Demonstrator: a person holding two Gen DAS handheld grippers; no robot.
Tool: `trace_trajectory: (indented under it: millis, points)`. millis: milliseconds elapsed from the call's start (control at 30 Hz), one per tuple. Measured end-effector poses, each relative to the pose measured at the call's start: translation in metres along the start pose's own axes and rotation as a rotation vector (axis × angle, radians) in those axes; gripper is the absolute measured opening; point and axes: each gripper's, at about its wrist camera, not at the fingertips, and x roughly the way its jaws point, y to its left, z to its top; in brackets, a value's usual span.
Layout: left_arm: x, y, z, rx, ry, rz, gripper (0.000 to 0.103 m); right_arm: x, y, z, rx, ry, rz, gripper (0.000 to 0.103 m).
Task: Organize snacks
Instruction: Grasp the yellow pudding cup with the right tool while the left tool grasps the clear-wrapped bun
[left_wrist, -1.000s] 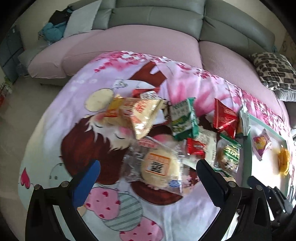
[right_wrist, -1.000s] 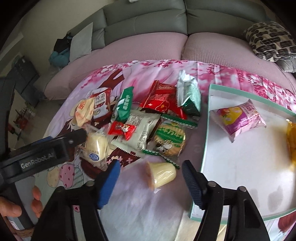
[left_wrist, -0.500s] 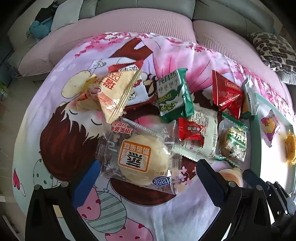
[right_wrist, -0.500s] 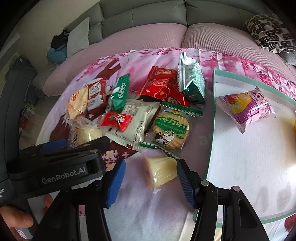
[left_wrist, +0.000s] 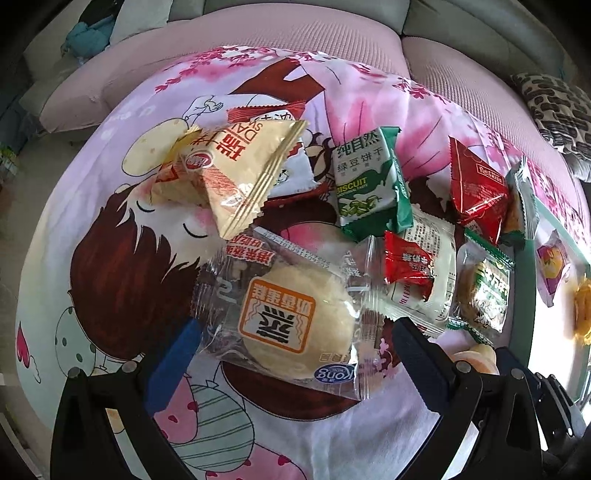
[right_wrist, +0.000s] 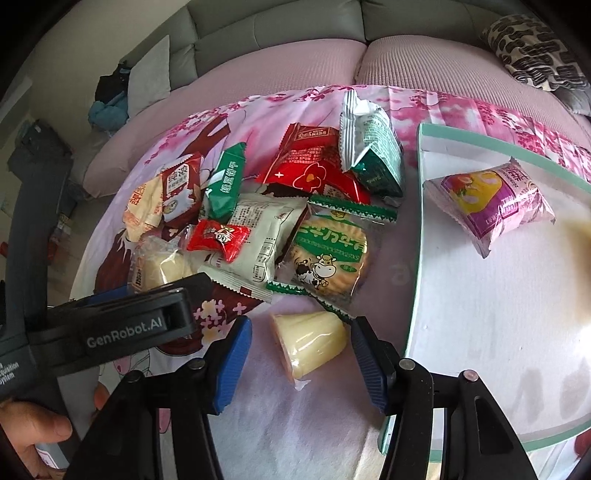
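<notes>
Low in frame, the right gripper (right_wrist: 301, 363) brackets the jelly cup (right_wrist: 310, 341), jaws narrowed, pads not yet touching. The left gripper (left_wrist: 291, 354) stands wide around the steamed cake packet (left_wrist: 284, 314). Beyond, most snacks (right_wrist: 258, 214) remain piled; only the purple packet (right_wrist: 495, 205) lies on the tray (right_wrist: 415, 258). Task judged early.

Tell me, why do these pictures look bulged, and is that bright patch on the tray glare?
Both wrist views are fisheye: edges curve and corners go black. In the right wrist view the glass tray is washed out towards the right edge; in the left wrist view the steamed cake packet stays sharp, with sheen on its wrapper.
</notes>
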Motion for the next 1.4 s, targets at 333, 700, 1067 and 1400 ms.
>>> trace_trajectory:
  millis: [333, 700, 1067, 1400]
  points:
    - [-0.009, 0.013, -0.002, -0.027, -0.020, -0.003, 0.088, 0.004, 0.006, -0.003, -0.011, 0.029, 0.031, 0.048]
    - [0.001, 0.005, 0.000, 0.008, -0.002, 0.049, 0.088, 0.009, 0.005, -0.002, -0.019, 0.011, 0.016, 0.040]
    - [-0.005, 0.002, 0.007, 0.006, -0.021, 0.054, 0.071, 0.010, 0.008, -0.001, -0.043, -0.002, -0.001, 0.040]
    - [-0.022, 0.004, 0.007, -0.001, -0.060, 0.038, 0.065, -0.020, 0.008, 0.003, -0.033, -0.064, 0.023, 0.040]
